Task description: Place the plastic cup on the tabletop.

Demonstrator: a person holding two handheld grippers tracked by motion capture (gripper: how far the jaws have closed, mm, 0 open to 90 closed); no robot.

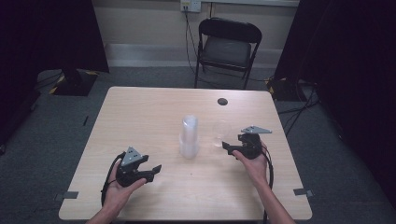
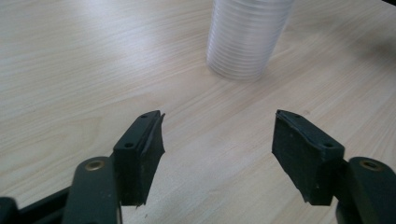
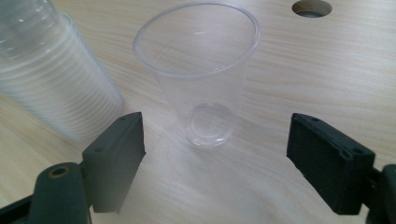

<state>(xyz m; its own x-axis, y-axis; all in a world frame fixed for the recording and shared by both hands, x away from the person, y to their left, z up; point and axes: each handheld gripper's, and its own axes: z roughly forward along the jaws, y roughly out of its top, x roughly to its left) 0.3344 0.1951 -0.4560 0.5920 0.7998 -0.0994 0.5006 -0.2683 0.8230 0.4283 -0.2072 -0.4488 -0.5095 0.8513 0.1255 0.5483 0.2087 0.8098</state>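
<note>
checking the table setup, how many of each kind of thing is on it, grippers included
stack of clear cups: 1
single clear cup: 1
grippers: 2, left gripper, right gripper
total: 4

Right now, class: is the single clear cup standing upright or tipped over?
Upright. The single cup stands on its narrow base on the table, open rim upward, beside the cup stack.
</note>
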